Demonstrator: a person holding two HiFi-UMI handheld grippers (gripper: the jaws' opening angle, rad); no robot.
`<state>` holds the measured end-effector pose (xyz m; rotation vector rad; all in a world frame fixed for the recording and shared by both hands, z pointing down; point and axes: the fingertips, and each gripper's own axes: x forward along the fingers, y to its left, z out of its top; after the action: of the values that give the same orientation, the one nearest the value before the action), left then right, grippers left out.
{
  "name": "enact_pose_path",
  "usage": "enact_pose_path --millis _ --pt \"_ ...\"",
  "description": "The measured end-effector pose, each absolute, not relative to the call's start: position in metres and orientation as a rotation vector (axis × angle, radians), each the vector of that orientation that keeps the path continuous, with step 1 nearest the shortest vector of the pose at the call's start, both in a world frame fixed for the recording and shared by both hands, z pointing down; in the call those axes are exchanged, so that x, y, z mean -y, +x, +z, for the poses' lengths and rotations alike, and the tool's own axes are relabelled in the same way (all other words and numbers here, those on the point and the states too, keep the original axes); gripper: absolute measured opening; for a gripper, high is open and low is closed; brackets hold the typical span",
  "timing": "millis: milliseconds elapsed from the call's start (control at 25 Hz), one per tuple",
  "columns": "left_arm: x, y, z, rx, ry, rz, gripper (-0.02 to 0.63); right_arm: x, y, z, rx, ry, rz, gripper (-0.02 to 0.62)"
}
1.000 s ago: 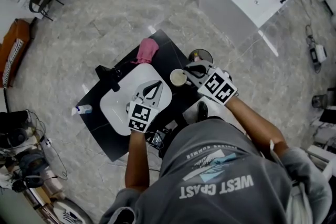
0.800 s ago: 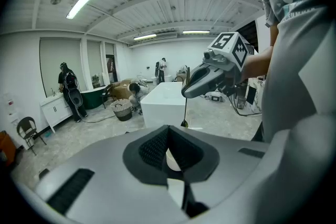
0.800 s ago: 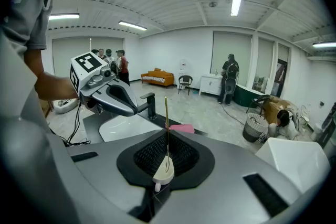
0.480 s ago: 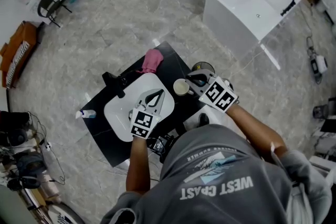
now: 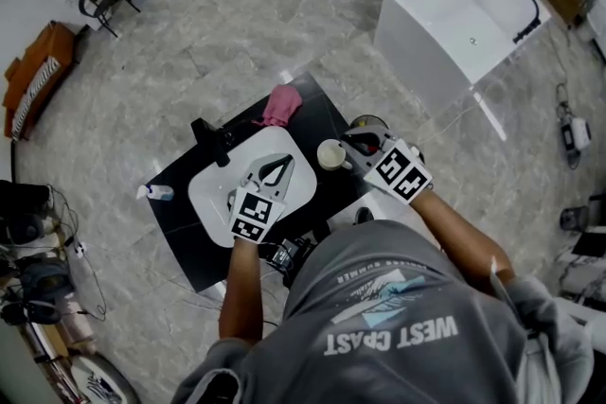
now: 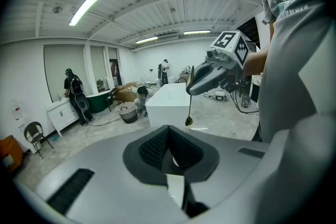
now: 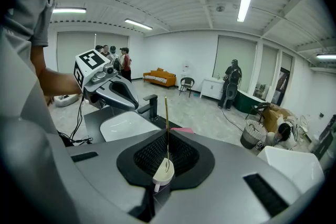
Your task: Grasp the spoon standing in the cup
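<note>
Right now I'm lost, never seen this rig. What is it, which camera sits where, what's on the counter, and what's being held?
There is no robot here. A person holds a two-finger gripper in each hand. The overhead picture comes from a camera on the person's head, looking down. The other two come from cameras riding on each gripper, looking along its fingers.

The black counter carries a white sink, a black faucet, a pink cloth, a small bottle and a cream cup.

The right gripper is shut on a thin gold spoon, whose bowl hangs free in the air. The left gripper, over the sink, is shut and empty.
</note>
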<state>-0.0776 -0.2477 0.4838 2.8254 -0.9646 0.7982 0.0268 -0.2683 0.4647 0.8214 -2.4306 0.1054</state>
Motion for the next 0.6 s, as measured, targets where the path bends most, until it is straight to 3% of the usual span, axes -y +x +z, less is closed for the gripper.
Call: enact_pose_path --millis 600 --pt "0.247 -0.09 0.485 0.985 2.817 0.803 0.002 0.264 0.017 0.473 2.372 0.77 0.016 0.034"
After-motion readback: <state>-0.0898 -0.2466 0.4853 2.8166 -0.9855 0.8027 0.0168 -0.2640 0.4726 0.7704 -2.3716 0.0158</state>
